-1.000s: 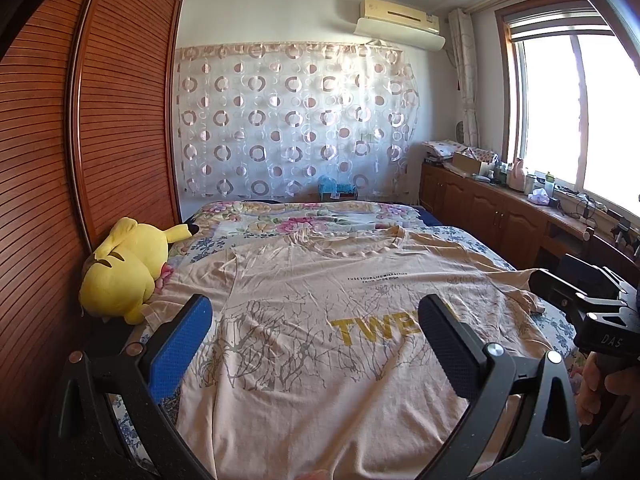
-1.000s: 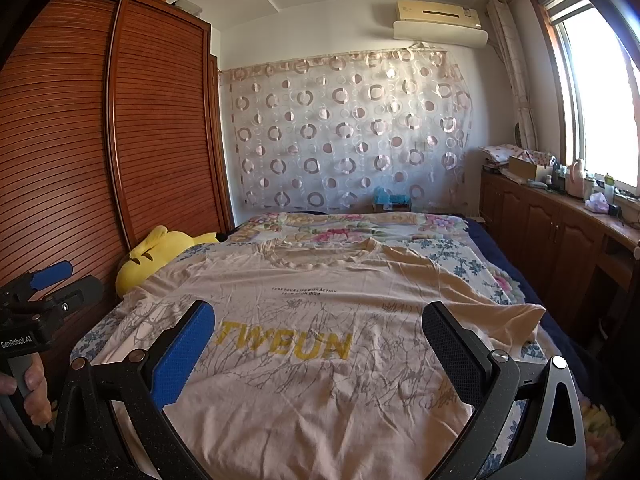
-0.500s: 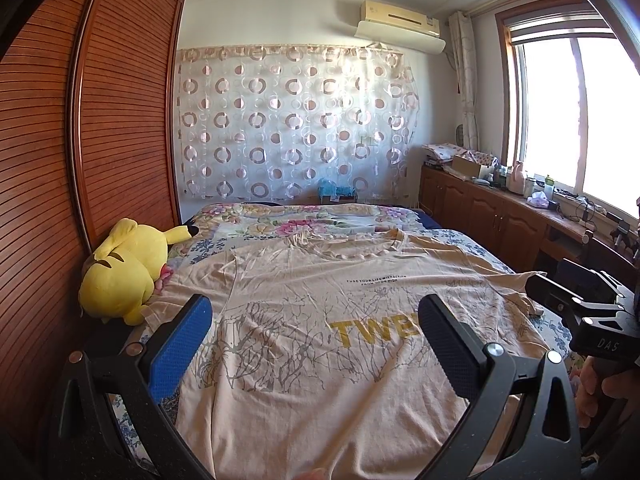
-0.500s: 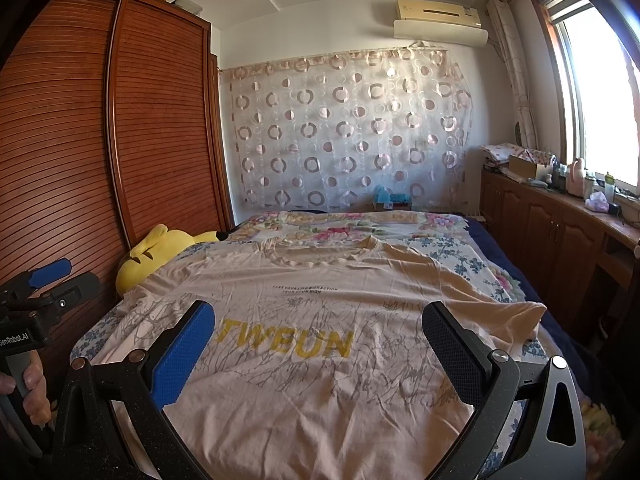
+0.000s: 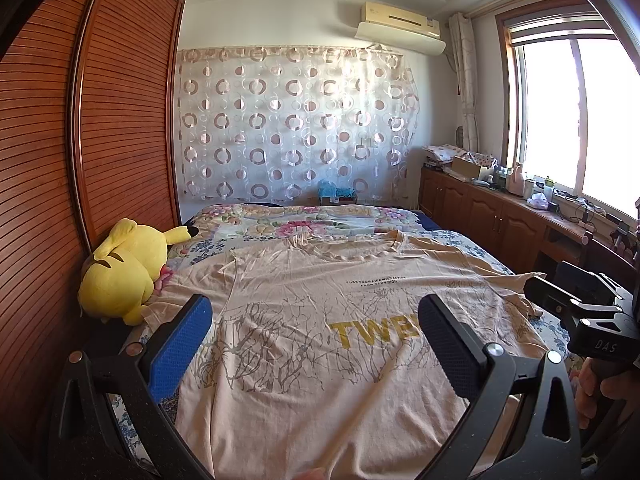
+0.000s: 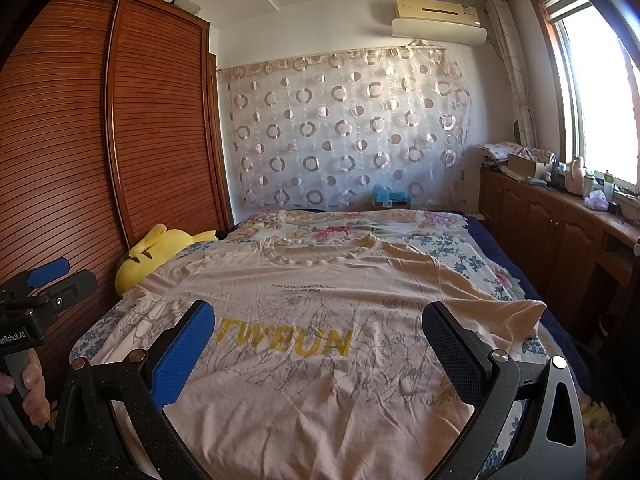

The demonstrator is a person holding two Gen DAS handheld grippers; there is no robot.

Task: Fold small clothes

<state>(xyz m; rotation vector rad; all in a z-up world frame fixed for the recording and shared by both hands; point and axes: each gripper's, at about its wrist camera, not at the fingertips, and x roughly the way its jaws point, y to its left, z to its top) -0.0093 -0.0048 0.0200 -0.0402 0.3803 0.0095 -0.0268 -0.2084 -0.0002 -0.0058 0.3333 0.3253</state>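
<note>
Currently the T-shirt (image 5: 320,344) lies spread flat, front up, on the bed (image 5: 304,220), collar toward the far end and hem at the near edge. Its left sleeve reaches the plush toy (image 5: 124,272); its right sleeve (image 6: 516,312) lies bunched near the right edge of the bed. No fold appears in the fabric, so the task is judged to be at its starting step.

The left gripper (image 5: 316,344) hovers above the near left part of the shirt, its fingers (image 5: 180,344) spread wide with nothing between them. The right gripper (image 6: 320,348) hovers above the near right part, fingers (image 6: 182,352) equally wide apart and empty. A hand (image 6: 28,384) holds the left gripper's handle at the left edge of the right wrist view.

The next move likely calls for lowering each gripper to a shirt edge or sleeve and pinching a single layer of cloth. The bunched right sleeve may need flattening first.

The yellow plush toy rests on the left side of the bed, touching or overlapping the left sleeve; it may obstruct a fold from that side. A wooden wardrobe (image 5: 120,120) stands at left, a patterned curtain (image 5: 292,128) hangs at the far wall, and a cluttered counter (image 5: 520,200) runs under the window (image 5: 580,120) at right.
</note>
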